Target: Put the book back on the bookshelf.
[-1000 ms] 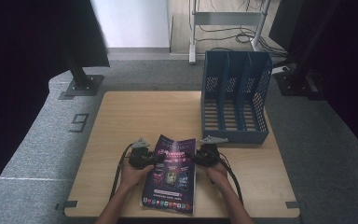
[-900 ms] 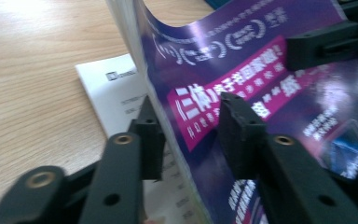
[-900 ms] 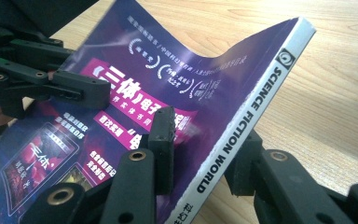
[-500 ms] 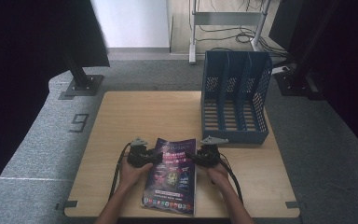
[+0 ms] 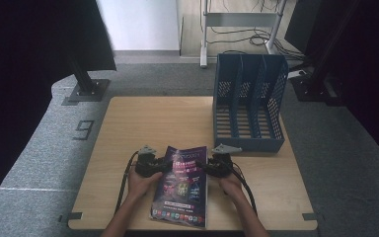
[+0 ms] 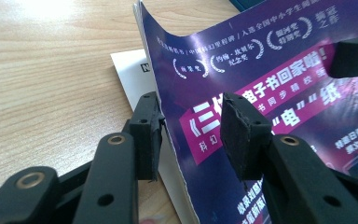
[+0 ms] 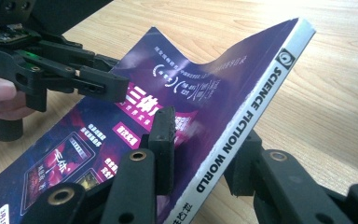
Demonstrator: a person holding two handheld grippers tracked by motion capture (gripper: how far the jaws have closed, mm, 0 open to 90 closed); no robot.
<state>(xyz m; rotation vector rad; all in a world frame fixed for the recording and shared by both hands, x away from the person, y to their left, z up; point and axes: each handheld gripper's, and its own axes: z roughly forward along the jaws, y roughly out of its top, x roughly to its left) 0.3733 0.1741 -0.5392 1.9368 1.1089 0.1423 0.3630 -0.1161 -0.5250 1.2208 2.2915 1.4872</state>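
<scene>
A: Where is the magazine?

B: The magazine [image 5: 181, 187] lies in the lower centre of the high view, on the near part of the wooden table [image 5: 143, 118]. Its purple cover faces up; the white spine reads "SCIENCE FICTION WORLD".

A: State of my left gripper?

B: My left gripper [image 6: 191, 135] straddles the magazine's open page edge, one jaw under the pages and one over the cover. The far corner curls upward. I cannot tell whether the pads press the paper.

A: And the right?

B: My right gripper [image 7: 203, 149] straddles the spine edge, one jaw on the cover, the other beneath. Contact is likewise unclear.

A: Surroundings?

B: A blue file rack [image 5: 249, 101] stands in the upper right of the table, apart from the magazine.
</scene>
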